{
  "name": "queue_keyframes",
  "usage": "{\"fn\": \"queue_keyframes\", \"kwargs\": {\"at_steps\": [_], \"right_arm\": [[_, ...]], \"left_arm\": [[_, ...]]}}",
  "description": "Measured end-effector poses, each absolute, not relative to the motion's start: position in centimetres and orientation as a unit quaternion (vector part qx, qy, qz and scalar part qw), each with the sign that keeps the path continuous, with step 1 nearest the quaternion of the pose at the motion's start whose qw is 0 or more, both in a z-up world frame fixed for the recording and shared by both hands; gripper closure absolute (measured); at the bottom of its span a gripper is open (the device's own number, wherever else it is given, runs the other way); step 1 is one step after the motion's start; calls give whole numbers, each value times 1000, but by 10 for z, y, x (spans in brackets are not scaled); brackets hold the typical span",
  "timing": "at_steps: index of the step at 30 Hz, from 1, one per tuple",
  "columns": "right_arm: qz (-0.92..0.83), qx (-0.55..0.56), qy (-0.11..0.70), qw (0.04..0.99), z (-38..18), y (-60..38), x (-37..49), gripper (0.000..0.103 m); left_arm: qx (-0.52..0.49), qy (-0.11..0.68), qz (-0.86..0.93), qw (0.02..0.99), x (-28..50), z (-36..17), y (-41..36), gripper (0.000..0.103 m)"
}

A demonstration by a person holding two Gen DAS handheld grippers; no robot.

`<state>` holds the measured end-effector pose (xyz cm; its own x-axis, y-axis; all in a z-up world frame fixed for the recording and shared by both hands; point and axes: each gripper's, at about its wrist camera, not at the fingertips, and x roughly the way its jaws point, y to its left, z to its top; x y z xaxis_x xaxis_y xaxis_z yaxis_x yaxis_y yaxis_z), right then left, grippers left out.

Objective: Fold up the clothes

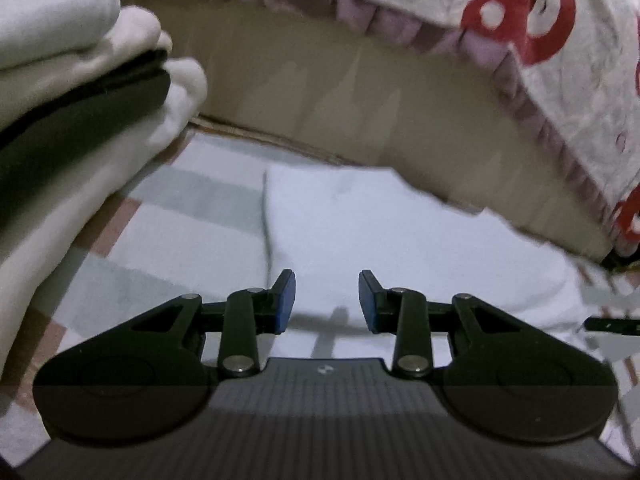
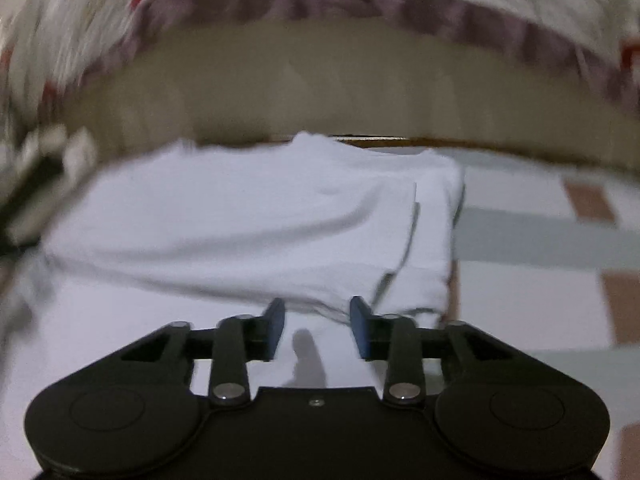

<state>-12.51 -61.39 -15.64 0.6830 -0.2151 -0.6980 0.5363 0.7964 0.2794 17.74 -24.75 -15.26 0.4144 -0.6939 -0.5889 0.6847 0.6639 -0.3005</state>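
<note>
The white garment point(image 2: 248, 216) lies partly folded on the checked bed sheet point(image 2: 540, 240), right side turned in; further folds seem left. Left tool point(image 1: 327, 300) and right tool point(image 2: 317, 328) hang released, empty.

A bed with a checked sheet point(image 2: 540, 236) carries a folded white garment point(image 2: 248, 220) lying flat on it.

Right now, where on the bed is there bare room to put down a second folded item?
Bare checked sheet lies to the right of the folded white garment, bordered behind by the beige wall. In the left wrist view, a strip of sheet between garment and gloved hand is also free. The middle is crowded: garment plus both hand-held grippers.
</note>
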Motion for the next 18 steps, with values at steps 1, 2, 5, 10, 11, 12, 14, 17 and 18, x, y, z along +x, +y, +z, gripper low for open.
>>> {"fn": "queue_keyframes", "kwargs": {"at_steps": [1, 2, 5, 10, 11, 12, 14, 17, 18], "right_arm": [[-219, 266, 330, 879, -157, -618, -127, 62], [-233, 288, 327, 869, -156, -621, -130, 62], [-246, 324, 323, 855, -154, -621, -134, 59], [-275, 321, 337, 841, -169, -631, -123, 53], [-276, 331, 333, 839, -173, -633, -123, 51], [-282, 333, 329, 838, -174, -634, -120, 53], [-296, 316, 327, 840, -169, -629, -116, 92], [-292, 273, 305, 864, -147, -616, -120, 93], [-291, 255, 307, 870, -139, -610, -122, 93]], "left_arm": [[2, 356, -395, 847, 174, -152, -251, 69], [11, 359, -380, 852, 170, -150, -255, 72], [63, 350, -368, 859, 147, -150, -279, 72], [36, 333, -399, 853, 139, -147, -308, 71], [42, 322, -394, 860, 139, -149, -314, 71], [52, 321, -388, 862, 141, -153, -317, 71], [71, 331, -374, 864, 144, -162, -320, 72], [47, 369, -375, 849, 154, -170, -309, 72], [47, 371, -375, 848, 155, -170, -306, 72]]}}
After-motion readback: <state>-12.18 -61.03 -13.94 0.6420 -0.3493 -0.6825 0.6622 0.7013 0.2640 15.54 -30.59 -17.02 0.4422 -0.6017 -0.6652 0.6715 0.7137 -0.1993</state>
